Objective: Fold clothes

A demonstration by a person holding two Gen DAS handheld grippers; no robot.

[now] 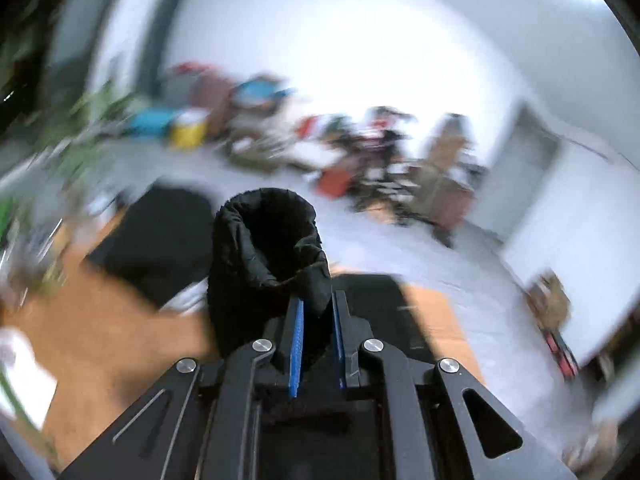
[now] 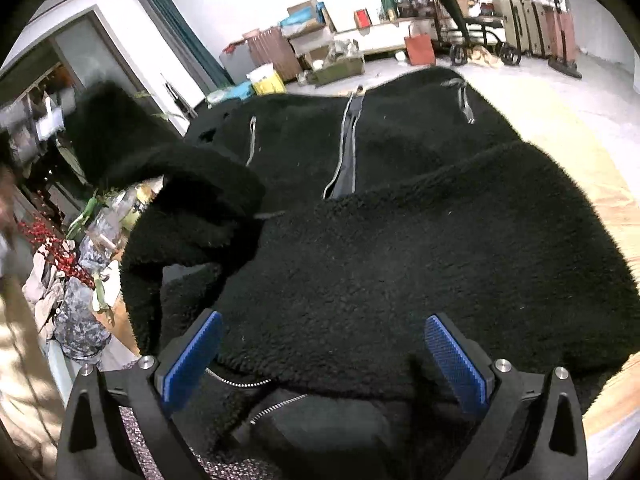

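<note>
While left gripper [image 1: 318,312] is pinching black sleeve cuff [image 1: 272,240], right gripper [image 2: 324,356] is hovering spread wide over fleece jacket [image 2: 400,240].

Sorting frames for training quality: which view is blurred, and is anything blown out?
Left wrist view: background smeared by motion, white wall blown out; only left gripper and the pinched black sleeve sharp. Right wrist view: crisp, fleece jacket texture clear.
</note>
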